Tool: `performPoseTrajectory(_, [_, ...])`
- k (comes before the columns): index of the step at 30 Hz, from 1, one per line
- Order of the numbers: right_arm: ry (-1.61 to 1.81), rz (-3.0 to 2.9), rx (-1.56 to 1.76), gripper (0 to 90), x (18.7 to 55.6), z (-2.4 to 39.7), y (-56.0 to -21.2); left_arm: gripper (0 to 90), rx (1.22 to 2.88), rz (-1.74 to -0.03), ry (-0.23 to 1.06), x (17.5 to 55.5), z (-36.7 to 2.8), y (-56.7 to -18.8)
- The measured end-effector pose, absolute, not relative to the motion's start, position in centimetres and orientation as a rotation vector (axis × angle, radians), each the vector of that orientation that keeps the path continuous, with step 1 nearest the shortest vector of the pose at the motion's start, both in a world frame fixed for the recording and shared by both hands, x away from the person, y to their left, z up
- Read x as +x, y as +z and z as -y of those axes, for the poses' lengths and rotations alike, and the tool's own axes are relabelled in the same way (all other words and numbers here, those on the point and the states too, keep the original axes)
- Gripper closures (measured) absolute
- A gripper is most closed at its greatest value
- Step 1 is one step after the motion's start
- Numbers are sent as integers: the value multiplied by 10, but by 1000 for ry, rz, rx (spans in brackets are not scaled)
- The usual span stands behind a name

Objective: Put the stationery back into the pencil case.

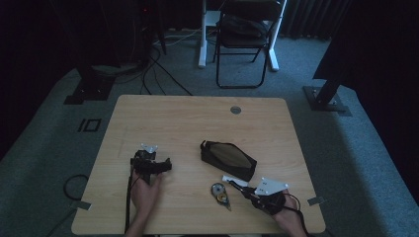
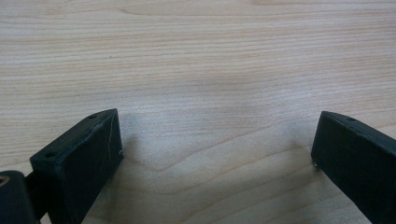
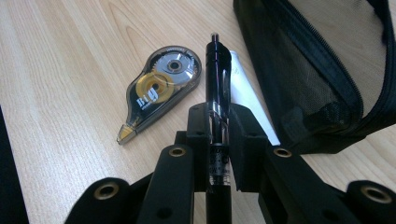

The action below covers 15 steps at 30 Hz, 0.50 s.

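Open table [image 1: 197, 118]: far half and left side, free passage. Obstacles near right gripper [image 1: 245, 191]: black pouch [image 1: 228, 159], correction tape dispenser [image 1: 219, 192], white strip [image 1: 233, 179] between them.

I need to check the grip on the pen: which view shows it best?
The right gripper view: the black pen stands close up, clamped in the right gripper. The high view shows it small and dim.

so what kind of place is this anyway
Probably an office or lab room set up for recording: a light wooden desk on grey carpet, a black folding chair behind it, and cables across the floor.
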State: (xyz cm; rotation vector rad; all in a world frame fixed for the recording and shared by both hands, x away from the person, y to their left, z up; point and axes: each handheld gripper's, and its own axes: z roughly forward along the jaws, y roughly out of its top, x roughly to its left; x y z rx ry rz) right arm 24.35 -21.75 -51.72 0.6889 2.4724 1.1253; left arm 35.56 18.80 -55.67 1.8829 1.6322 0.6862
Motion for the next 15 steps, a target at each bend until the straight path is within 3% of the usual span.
performPoseTrajectory(15, [1151,-2438,681,797,243,219,-501,22,1882,-1632,686,356,-188,-557])
